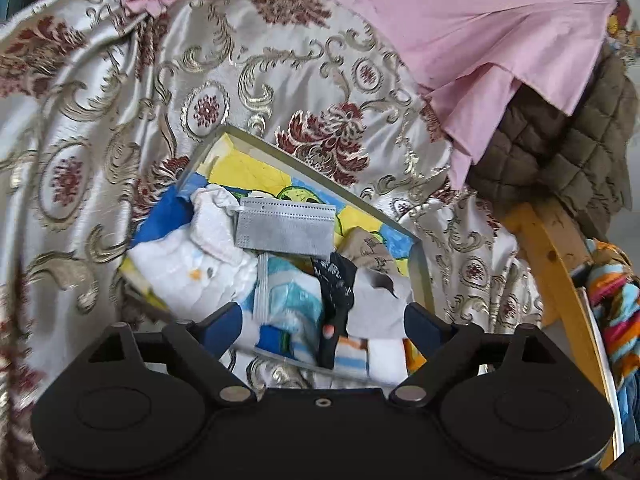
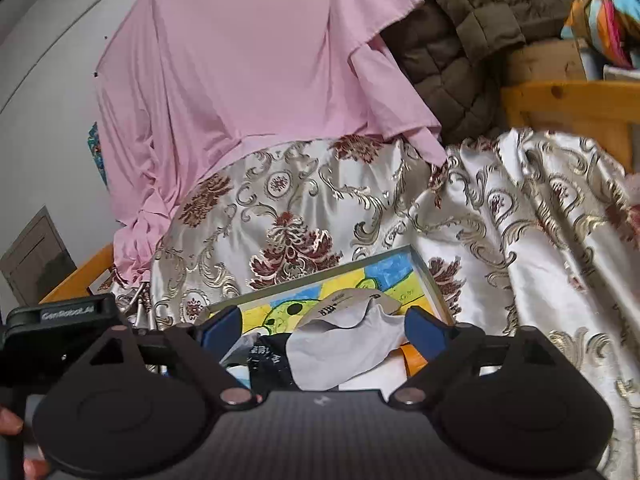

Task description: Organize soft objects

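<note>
A shallow box with a yellow-and-blue painted bottom lies on patterned brocade. In it are a grey face mask, a white cloth, a blue-and-white packet, a black sock and a grey sock. My left gripper hangs open above the box's near end, pads apart and pressing on nothing. In the right wrist view the same box shows the grey sock, a beige sock and the black sock. My right gripper is open over them and holds nothing.
Silver-and-maroon brocade cloth covers the surface around the box. A pink garment hangs behind, with a brown quilted jacket beside it. A wooden frame and a bright striped cloth stand at the right. A hand shows at the lower left.
</note>
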`<state>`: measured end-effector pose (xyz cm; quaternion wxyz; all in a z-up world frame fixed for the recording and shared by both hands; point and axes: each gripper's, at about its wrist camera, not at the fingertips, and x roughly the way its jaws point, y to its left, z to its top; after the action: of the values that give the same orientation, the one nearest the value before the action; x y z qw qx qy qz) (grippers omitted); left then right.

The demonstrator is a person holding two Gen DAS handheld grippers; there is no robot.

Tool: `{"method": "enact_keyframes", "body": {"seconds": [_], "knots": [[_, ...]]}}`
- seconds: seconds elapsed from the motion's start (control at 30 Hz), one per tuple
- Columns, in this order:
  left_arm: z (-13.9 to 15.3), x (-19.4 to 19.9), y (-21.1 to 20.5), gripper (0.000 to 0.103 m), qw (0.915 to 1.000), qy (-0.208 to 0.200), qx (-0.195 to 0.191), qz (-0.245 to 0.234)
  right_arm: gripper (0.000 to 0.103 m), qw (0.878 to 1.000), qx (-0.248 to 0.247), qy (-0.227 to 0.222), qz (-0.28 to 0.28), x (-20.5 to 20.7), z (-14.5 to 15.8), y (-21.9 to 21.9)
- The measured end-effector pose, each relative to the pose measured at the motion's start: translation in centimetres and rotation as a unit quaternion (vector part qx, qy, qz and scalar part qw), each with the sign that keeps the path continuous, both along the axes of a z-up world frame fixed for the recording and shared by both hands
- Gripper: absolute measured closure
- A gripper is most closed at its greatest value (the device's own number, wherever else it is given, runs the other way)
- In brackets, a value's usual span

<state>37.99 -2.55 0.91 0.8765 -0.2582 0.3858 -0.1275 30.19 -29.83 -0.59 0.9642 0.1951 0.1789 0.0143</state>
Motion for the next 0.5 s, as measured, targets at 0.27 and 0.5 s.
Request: {"method": "enact_keyframes", "body": {"seconds": [0.27, 0.5], "knots": [[1.7, -7.3, 1.1, 0.009, 0.997, -0.066, 0.038, -0.011, 0.004, 0.999, -0.042, -0.016, 0.002, -5.1, 2.3, 1.9], [2.1, -13.3, 1.9, 0.004, 0.9904, -0.114, 0.078, -0.009, 0.001, 0.997, -0.07, -0.014, 0.011, -9.7, 2.9, 3.9]]}}
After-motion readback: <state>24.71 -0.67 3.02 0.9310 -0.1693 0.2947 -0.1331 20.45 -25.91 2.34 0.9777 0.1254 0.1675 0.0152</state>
